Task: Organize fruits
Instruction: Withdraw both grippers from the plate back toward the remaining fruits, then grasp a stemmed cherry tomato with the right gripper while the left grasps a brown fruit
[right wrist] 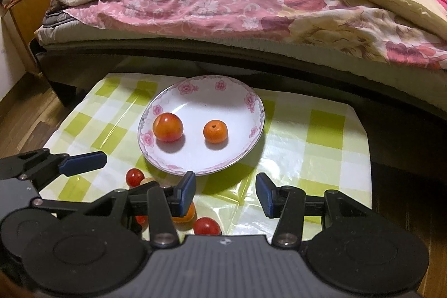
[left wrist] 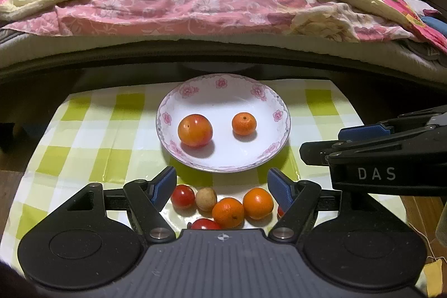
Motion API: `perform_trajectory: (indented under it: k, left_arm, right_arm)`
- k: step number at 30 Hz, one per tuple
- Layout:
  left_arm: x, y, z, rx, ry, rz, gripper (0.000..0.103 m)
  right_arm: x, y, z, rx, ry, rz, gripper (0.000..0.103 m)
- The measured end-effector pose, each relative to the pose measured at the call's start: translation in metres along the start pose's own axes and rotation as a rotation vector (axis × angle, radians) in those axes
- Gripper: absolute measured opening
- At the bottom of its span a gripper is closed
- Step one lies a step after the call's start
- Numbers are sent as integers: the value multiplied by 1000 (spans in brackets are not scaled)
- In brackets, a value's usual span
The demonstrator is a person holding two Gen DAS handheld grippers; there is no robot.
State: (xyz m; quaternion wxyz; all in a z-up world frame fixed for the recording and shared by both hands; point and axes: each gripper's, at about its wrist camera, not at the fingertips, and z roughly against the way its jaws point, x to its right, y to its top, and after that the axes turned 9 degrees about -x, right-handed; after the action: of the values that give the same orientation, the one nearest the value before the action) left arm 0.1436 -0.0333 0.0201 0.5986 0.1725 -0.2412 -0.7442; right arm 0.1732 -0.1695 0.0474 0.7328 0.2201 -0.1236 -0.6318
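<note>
one white flowered plate (left wrist: 275,99) lies beyond the left tongs, carrying two fruits: one large orange-red fruit (left wrist: 195,130) and one small mandarin (left wrist: 244,124). between those tongs' fingers lie two oranges (left wrist: 258,203), one pale brown fruit (left wrist: 206,197) and at least two red tomatoes (left wrist: 182,196).

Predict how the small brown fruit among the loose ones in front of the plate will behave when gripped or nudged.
The brown fruit looks round, so a nudge would probably roll it on the glossy checked cloth. It seems small and light. Tomato and orange sit close, so it may bump them.
</note>
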Motion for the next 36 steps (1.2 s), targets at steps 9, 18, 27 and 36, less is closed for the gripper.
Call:
perform_trajectory:
  k: [9, 18, 27, 36]
  left_arm:
    - [2, -6, 5, -9, -7, 0, 78]
    - [-3, -24, 9, -32, -11, -5, 80]
    - [-30, -46, 3, -75, -18, 57, 79]
    - [-14, -70, -8, -110, -63, -46, 77]
  right_arm:
    - [-3, -7, 5, -7, -3, 3, 54]
    - [-7, -21, 5, -35, 17, 21, 55]
    - [-7, -41, -14, -112, 20, 61, 55]
    - [7, -51, -30, -120, 54, 94, 54]
